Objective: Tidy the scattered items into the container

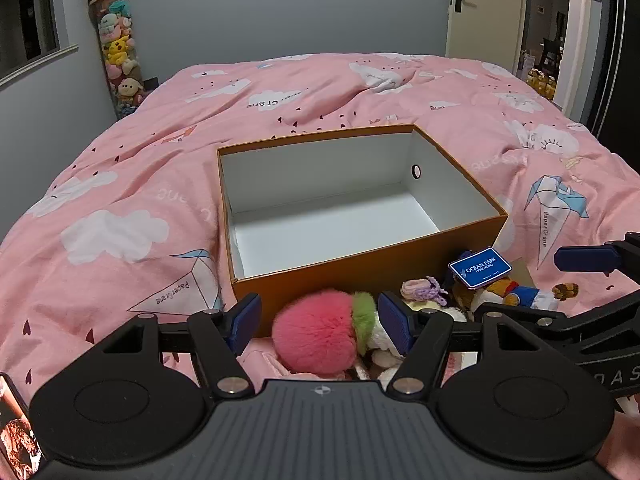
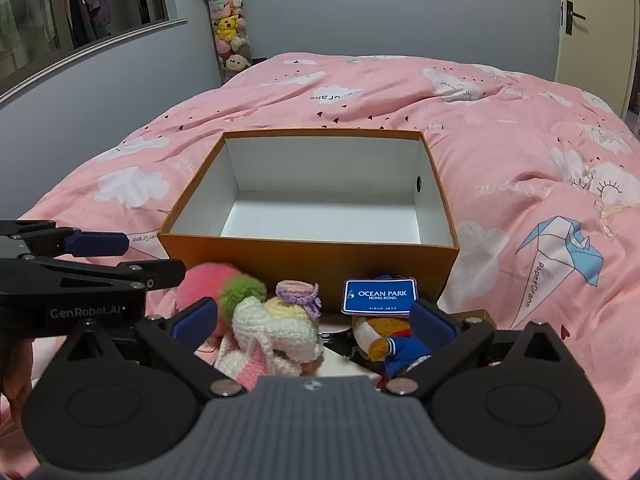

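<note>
An orange box (image 1: 360, 268) with a bare white inside stands open on the pink bedspread (image 1: 120, 184). Soft toys lie in a cluster against its near wall. A pink and green fluffy ball (image 1: 316, 332) sits between the spread jaws of my left gripper (image 1: 320, 324), which is open with a gap at the left pad. My right gripper (image 2: 316, 320) is open wide over a crocheted doll (image 2: 276, 332) and a plush in a blue sailor suit (image 2: 394, 346). That plush carries a blue Ocean Park tag (image 2: 378, 296). The box (image 2: 308, 260) also shows ahead in the right wrist view.
A tall clear tube of plush toys (image 1: 118, 52) stands in the far left corner. A door (image 1: 484, 8) is ajar at the back right. A phone (image 1: 16, 432) lies at the lower left. The two grippers are side by side, close together.
</note>
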A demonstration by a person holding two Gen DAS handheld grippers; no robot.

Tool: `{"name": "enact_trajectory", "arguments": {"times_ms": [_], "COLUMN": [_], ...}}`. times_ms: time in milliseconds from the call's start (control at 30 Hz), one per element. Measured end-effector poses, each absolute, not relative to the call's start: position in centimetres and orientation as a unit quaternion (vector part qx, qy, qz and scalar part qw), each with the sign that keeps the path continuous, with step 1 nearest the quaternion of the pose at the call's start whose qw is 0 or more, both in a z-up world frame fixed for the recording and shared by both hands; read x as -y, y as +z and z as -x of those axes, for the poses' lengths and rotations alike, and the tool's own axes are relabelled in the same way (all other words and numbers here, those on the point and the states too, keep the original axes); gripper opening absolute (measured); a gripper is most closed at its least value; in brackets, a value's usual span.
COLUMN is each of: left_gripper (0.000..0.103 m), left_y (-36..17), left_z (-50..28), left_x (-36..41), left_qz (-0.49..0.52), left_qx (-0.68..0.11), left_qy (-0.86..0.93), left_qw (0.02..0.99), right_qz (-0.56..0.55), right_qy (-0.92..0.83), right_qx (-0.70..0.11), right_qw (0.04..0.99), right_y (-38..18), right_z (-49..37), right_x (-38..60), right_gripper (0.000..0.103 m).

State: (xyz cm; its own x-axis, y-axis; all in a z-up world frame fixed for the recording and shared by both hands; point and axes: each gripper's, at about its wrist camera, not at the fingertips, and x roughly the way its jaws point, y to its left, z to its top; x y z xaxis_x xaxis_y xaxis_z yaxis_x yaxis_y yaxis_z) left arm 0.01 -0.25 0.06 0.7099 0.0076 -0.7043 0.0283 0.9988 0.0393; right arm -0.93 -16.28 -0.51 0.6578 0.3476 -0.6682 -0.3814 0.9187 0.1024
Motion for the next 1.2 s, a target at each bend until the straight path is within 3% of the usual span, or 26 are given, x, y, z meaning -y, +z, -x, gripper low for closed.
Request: {"name": "enact_trajectory", "arguments": {"times_ms": [1033, 1133, 1200], "left_gripper": [0.076, 0.076, 0.076], "left_y": [-0.1, -0.1, -0.1], "left_z": [-0.3, -0.5, -0.6], "left_x": [-0.1, -0.6, -0.9], "left_qz": [-0.024, -0.024, -0.024], "left_qx": [-0.392, -0.397, -0.403], "left_qy": [-0.007, -0.009, -0.012], "left_qw": [0.92, 0.917, 0.915], "right_qz": [0.018, 0.013, 0.007], "right_qy": [0.201, 0.201, 0.203], "right_qx": [-0.377, -0.376, -0.381], "right_qw": [0.904, 0.905, 0.902], "right_y": [-1.0, -0.9, -1.0], "right_z": [0.5, 0.2, -0.1], "right_x": [16.4, 16.9, 17.3], "right_gripper": [0.102, 0.101, 0.094]}}
